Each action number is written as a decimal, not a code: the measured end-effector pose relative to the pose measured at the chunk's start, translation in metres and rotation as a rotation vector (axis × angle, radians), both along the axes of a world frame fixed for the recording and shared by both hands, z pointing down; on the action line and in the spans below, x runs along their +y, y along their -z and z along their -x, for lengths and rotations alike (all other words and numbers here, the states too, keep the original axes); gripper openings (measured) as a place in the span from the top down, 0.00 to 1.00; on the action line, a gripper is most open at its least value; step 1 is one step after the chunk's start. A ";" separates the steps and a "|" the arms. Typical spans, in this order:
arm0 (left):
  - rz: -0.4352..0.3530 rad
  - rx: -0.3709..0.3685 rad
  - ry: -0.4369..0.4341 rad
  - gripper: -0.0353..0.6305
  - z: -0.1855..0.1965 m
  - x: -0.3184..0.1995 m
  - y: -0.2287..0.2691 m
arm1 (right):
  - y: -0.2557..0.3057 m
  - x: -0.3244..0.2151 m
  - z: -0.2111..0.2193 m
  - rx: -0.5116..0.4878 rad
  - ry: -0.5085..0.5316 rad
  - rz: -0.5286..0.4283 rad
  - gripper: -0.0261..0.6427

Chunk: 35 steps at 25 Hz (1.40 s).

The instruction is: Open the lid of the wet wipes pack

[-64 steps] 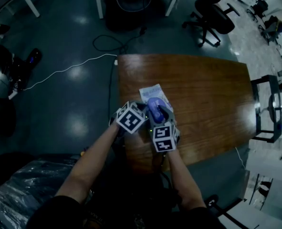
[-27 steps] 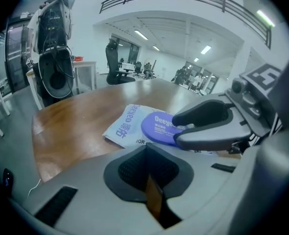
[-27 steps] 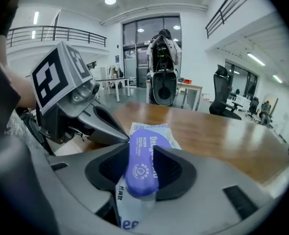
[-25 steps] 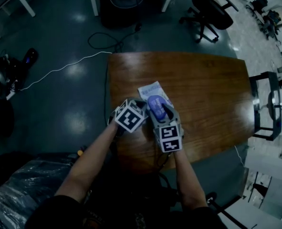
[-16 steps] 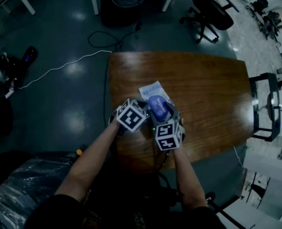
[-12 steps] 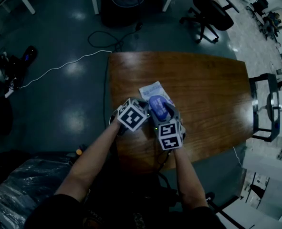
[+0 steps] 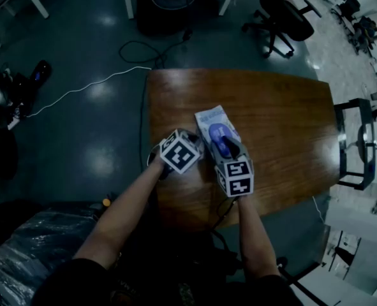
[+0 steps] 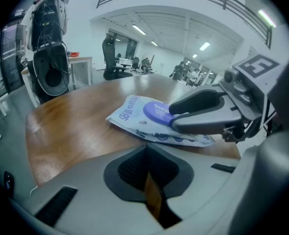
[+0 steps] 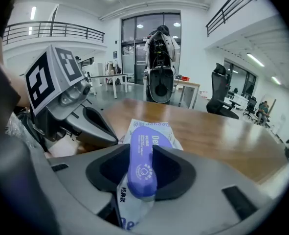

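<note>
The wet wipes pack point(image 7: 212, 121), white and blue with a purple oval lid point(image 7: 217, 136), lies on the brown table point(image 7: 284, 120). My right gripper point(image 7: 225, 144) reaches over it from the near side. In the right gripper view the lid point(image 9: 143, 153) sits between the two pads point(image 9: 167, 168). The jaws of the right gripper point(image 9: 141, 166) are closing and press on both its sides. My left gripper point(image 7: 194, 140) is just left of the pack, shut with nothing in it. In the left gripper view the pack point(image 8: 134, 119) lies ahead of the left gripper point(image 8: 146, 168), apart from it.
The table's near edge point(image 7: 194, 215) is close behind both grippers. On the floor are a white cable point(image 7: 92, 91), an office chair point(image 7: 280, 18) and a black frame point(image 7: 357, 145) at the right. Dark plastic-wrapped bundles point(image 7: 22, 260) lie at the lower left.
The pack and my right gripper sit a little further right on the table than a second ago. The left gripper has kept its place.
</note>
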<state>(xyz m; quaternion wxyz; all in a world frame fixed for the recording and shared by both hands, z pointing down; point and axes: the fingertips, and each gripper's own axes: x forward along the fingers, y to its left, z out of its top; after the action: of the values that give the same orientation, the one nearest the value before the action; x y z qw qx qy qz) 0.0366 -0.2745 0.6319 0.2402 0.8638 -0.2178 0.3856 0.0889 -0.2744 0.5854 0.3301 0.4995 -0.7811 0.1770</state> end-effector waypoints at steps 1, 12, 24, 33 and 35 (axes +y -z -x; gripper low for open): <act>-0.001 -0.010 0.000 0.94 0.001 0.000 0.000 | 0.000 0.000 -0.001 -0.005 0.003 0.007 0.73; -0.093 0.045 0.047 0.94 -0.014 -0.036 0.028 | 0.001 0.002 0.000 -0.054 0.034 0.036 0.73; -0.043 -0.015 0.030 0.94 -0.020 -0.037 0.005 | 0.010 0.000 -0.003 -0.115 0.033 0.032 0.74; -0.023 0.013 0.034 0.94 -0.022 -0.034 0.004 | 0.045 -0.001 -0.018 -0.109 0.028 -0.048 0.80; -0.029 0.016 0.033 0.94 -0.022 -0.035 0.003 | 0.056 -0.005 -0.028 -0.101 0.011 -0.077 0.81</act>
<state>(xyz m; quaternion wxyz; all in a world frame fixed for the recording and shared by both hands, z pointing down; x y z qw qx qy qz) 0.0589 -0.3094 0.6285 0.2358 0.8664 -0.2357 0.3717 0.1169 -0.2798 0.5297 0.2716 0.4979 -0.8059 0.1699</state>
